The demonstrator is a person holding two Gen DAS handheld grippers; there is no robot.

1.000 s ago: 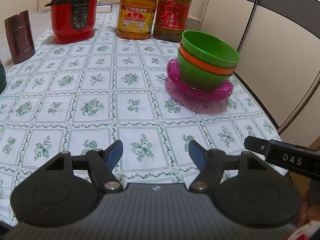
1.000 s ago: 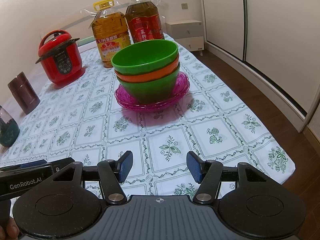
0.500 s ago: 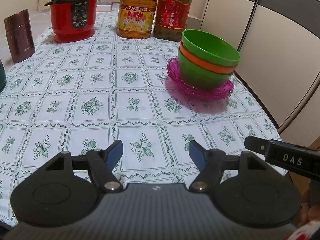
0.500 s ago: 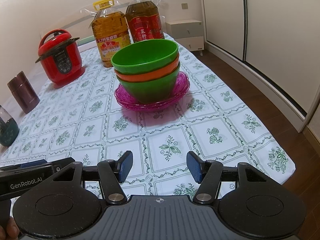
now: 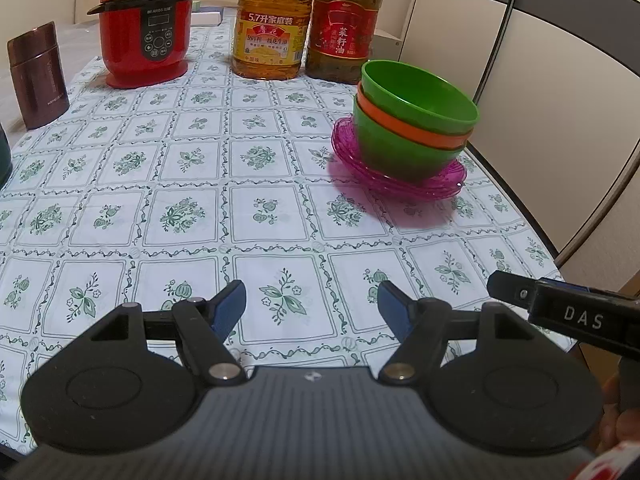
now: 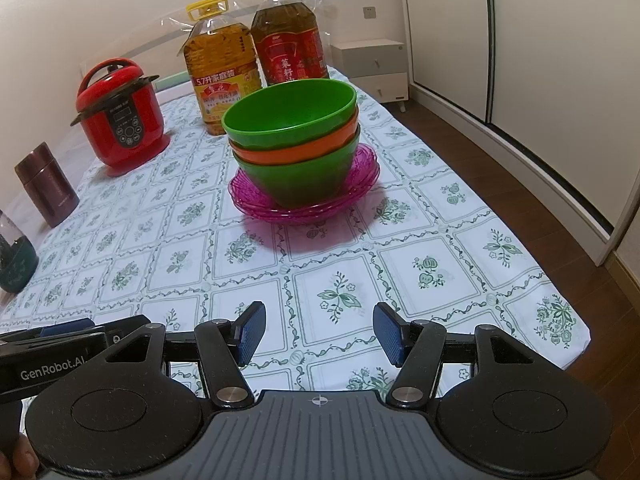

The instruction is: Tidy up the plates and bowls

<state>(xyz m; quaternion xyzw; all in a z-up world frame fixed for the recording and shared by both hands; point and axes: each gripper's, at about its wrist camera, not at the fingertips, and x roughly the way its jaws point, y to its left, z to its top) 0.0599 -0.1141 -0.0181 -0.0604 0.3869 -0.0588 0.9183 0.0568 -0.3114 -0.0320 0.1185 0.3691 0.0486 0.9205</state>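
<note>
Three nested bowls, green over orange over green (image 5: 412, 120) (image 6: 296, 140), stand on a stack of translucent magenta plates (image 5: 440, 186) (image 6: 256, 200) at the right side of the table. My left gripper (image 5: 312, 308) hovers open over the near tablecloth, well short of the stack and to its left, nothing between its blue pads. My right gripper (image 6: 318, 332) is open too, straight in front of the stack with bare tablecloth between them. In the left wrist view the right gripper's body (image 5: 568, 312) juts in at the right; the left gripper's body (image 6: 60, 356) shows at the left of the right wrist view.
A red pressure cooker (image 5: 146, 28) and two large oil bottles (image 5: 276, 28) (image 5: 344, 28) line the table's far end. A brown flask (image 5: 36, 76) and a dark green vessel (image 6: 14, 260) stand at the left. The table's right edge (image 6: 560, 280) drops to a wooden floor beside wardrobe doors.
</note>
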